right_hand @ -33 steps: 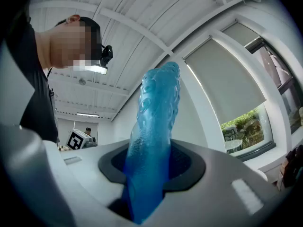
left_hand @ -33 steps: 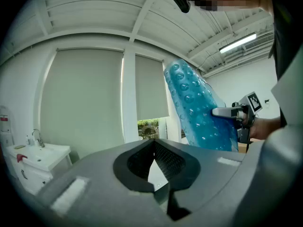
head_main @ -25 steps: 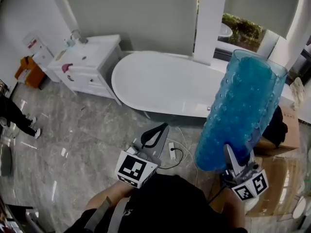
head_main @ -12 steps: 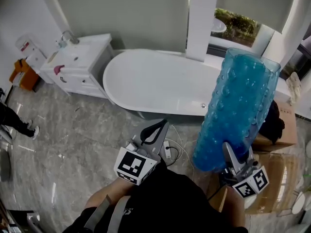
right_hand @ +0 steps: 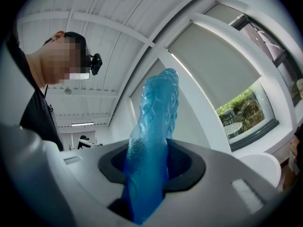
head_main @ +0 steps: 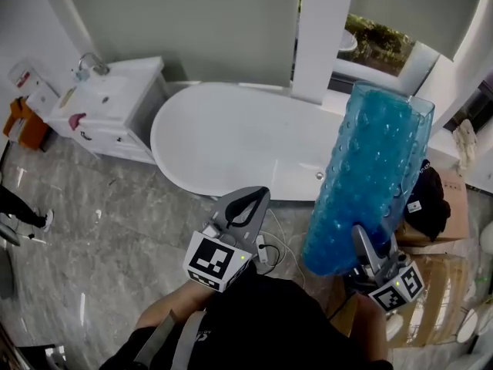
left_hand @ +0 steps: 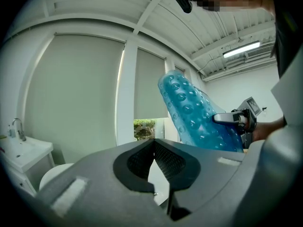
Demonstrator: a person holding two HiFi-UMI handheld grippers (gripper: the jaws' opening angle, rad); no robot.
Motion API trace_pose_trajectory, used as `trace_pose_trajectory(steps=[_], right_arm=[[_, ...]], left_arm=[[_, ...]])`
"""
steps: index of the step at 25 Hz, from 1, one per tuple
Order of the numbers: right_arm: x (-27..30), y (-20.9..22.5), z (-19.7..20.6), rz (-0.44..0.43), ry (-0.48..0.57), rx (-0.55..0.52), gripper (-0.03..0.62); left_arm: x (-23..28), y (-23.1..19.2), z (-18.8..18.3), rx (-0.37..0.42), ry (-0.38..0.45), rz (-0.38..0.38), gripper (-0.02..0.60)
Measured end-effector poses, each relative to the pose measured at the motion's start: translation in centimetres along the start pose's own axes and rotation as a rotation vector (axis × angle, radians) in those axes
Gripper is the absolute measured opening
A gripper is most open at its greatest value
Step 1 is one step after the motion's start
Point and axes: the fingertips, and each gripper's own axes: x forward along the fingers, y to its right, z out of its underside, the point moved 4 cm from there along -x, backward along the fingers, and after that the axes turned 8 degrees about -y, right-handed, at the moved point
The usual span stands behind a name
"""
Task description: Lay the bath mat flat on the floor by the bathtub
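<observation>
The bath mat point(head_main: 371, 172) is translucent blue with bubbles, folded into a tall bundle that stands upright. My right gripper point(head_main: 370, 257) is shut on its lower end, in front of the right end of the white bathtub point(head_main: 231, 141). The right gripper view shows the mat point(right_hand: 152, 141) rising from between the jaws of that gripper point(right_hand: 147, 174). My left gripper point(head_main: 245, 206) is shut and holds nothing, over the grey marble floor point(head_main: 115, 230) near the tub's front. From the left gripper point(left_hand: 154, 144), the mat point(left_hand: 194, 117) shows to the right.
A white vanity with a sink point(head_main: 108, 106) stands left of the tub. A power strip with its cord point(head_main: 266, 249) lies on the floor by the tub. Cardboard boxes point(head_main: 439, 291) and a black bundle point(head_main: 427, 199) fill the right side. A person's legs point(head_main: 23, 210) show at far left.
Both grippers have travelled toward the tub. The tub and vanity now sit further left in the head view. The mat stays upright in the right gripper.
</observation>
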Motion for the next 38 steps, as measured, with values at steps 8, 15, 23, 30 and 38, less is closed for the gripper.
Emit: trace_pose_trajectory(steps=[8, 15, 23, 30, 38], right_arm=[[12.7, 3.5, -1.2, 0.056, -0.007, 0.071, 0.149], [18.0, 6.3, -0.4, 0.026, 0.026, 0.114, 0.147], [18.6, 10.5, -0.1, 0.015, 0.026, 0.158, 0.147], [22.8, 19.8, -1.4, -0.040, -0.096, 0.117, 0.147], [26.3, 29.2, -2.0, -0.166, -0.222, 0.102, 0.147]], left_arm=[[5.6, -12.7, -1.1, 0.002, -0.034, 0.026, 0.003], [9.3, -17.7, -1.3, 0.043, -0.034, 0.055, 0.002], [13.7, -15.1, -0.4, 0.029, -0.018, 0.077, 0.002], [22.0, -17.1, -1.1, -0.056, -0.034, -0.051, 0.003], [29.2, -17.4, -0.5, -0.058, -0.034, -0.186, 0.003]])
